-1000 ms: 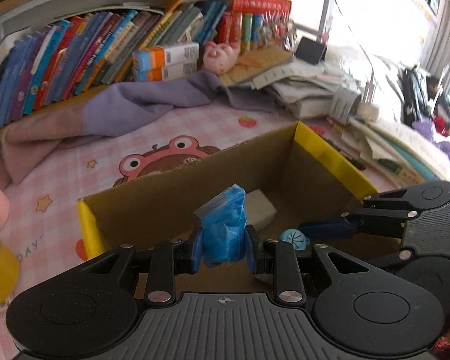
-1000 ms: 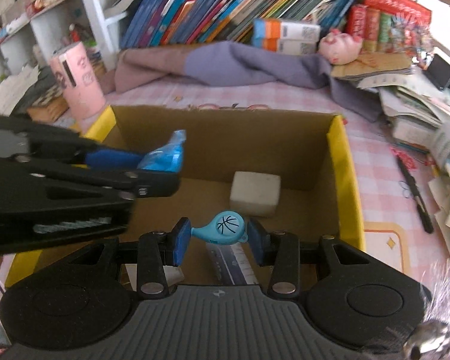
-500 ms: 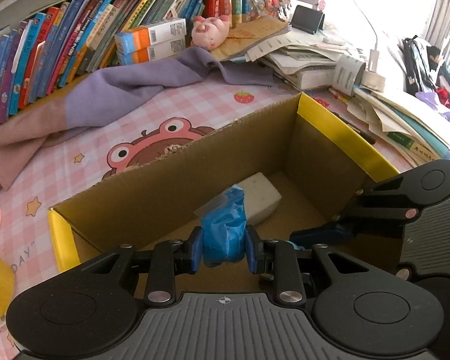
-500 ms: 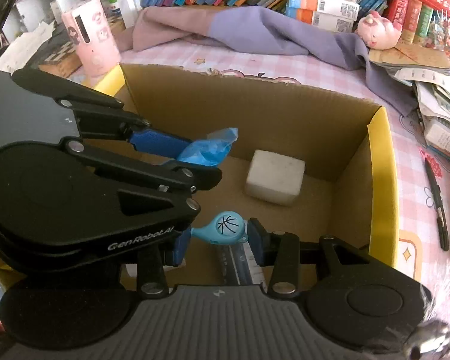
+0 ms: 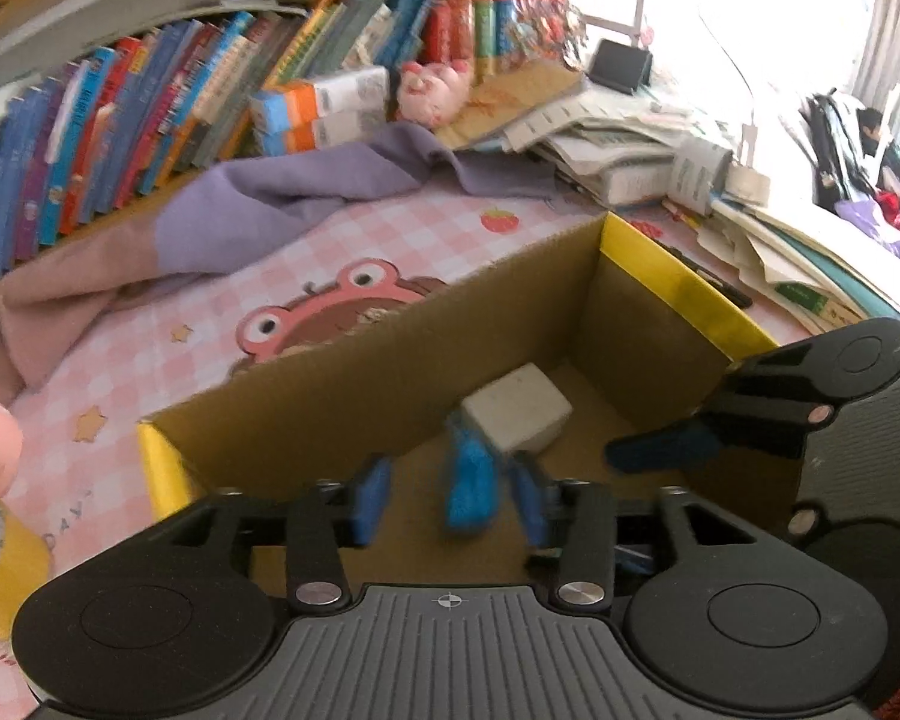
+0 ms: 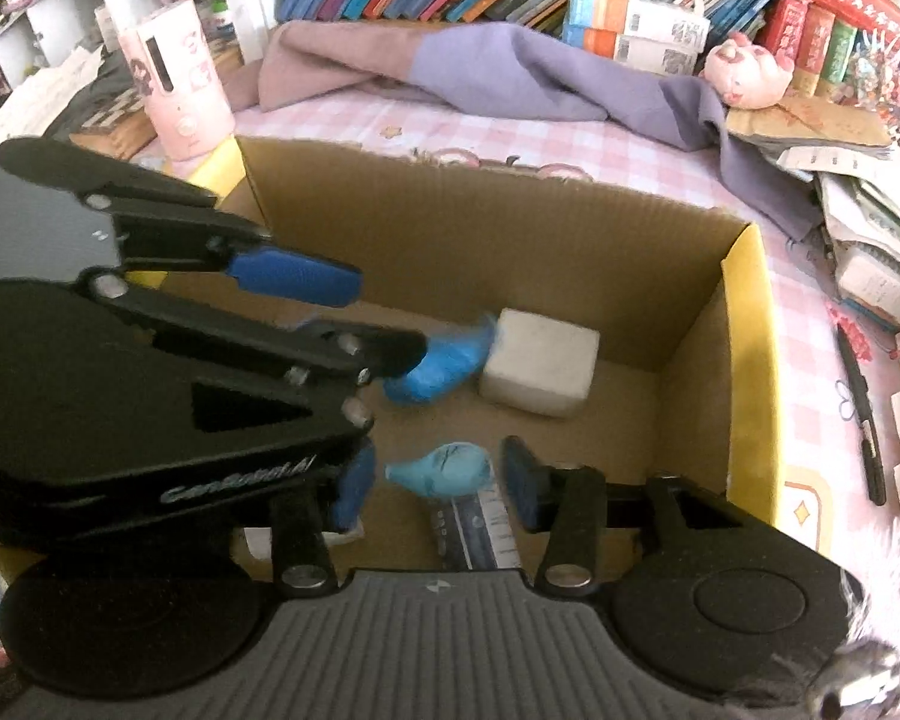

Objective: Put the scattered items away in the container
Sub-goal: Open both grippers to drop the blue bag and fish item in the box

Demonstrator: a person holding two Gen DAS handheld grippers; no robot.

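A cardboard box (image 5: 342, 396) with yellow-taped ends (image 6: 744, 360) stands on the pink checked mat. Both grippers are over its inside. My left gripper (image 5: 450, 501) is open; the blue crumpled packet (image 5: 469, 489) sits blurred between its spread fingers, free of them. In the right wrist view the packet (image 6: 444, 360) lies beside a white block (image 6: 540, 369) on the box floor. My right gripper (image 6: 438, 483) is open; the light blue teardrop toy (image 6: 441, 471) with a basketball mark is loose between its fingers, above a printed carton (image 6: 477, 531).
A purple-pink cloth (image 6: 480, 72) and a row of books (image 5: 150, 120) lie behind the box. A pink cylinder (image 6: 177, 96) stands at the left. Paper stacks (image 5: 630, 144) and a black pen (image 6: 861, 414) are on the right. A pink plush pig (image 6: 744, 69) sits by the books.
Both grippers have opened. The blue packet has dropped from the left fingers toward the white block. The teardrop toy has come free of the right fingers.
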